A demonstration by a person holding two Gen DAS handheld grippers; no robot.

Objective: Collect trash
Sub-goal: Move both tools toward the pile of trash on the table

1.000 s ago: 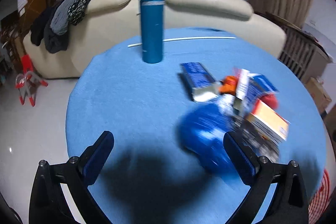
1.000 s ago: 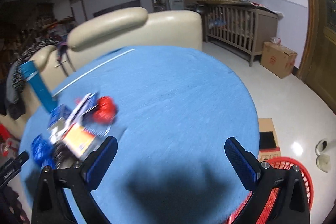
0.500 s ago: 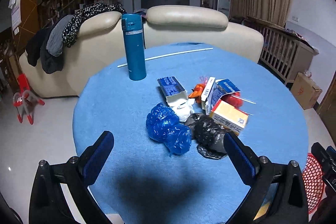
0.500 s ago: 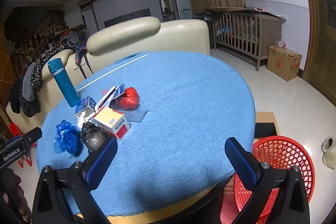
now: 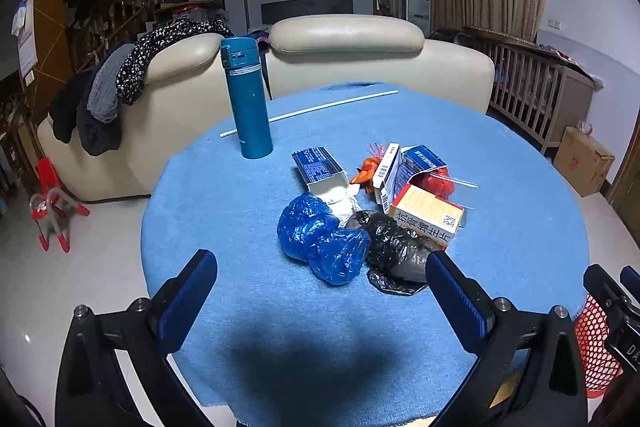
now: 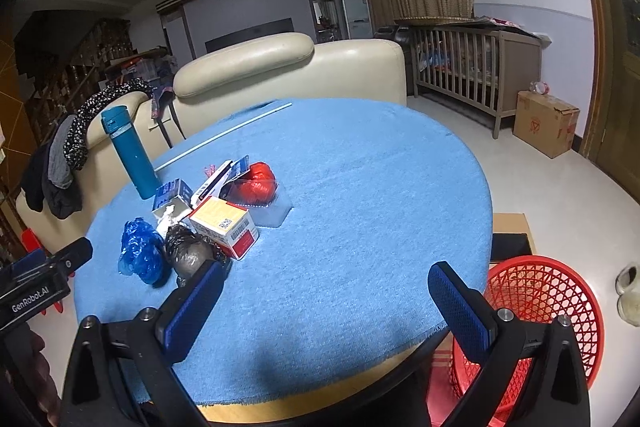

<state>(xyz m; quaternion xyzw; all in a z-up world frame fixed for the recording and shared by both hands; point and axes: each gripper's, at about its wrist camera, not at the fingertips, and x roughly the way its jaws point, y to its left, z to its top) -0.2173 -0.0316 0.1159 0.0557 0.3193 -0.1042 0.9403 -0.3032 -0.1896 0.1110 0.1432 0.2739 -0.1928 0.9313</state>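
Round table [image 5: 224,195] under a blue cloth, trash heaped right of centre in the left wrist view.

Left gripper [image 5: 320,291]: fingers spread wide, holding nothing, above the near edge of the table. Blue plastic bag [image 5: 320,239] lies just beyond it, between the two fingers as seen from this camera. Crumpled black bag [image 5: 394,247] touches the blue bag's right side, near the right finger.

Behind those: yellow and white box [image 5: 426,219] resting against the black bag; open blue carton [image 5: 320,169] with white tissue [image 5: 344,201] at its mouth; red mesh wad [image 5: 434,181] far right of the heap, partly behind a blue and white carton [image 5: 420,163].

Teal flask [image 5: 247,99] upright, far left of the heap, apart from it. Thin white rod [image 5: 312,111] lies across the far side of the table.

Right gripper [image 6: 320,301]: fingers spread wide, empty, over the near right part of the cloth. Its left finger sits close to the black bag in this view; contact cannot be told.

Red mesh basket [image 6: 536,307] on the floor, right of the table, near its edge. Cream sofa [image 5: 360,67] beyond the table.
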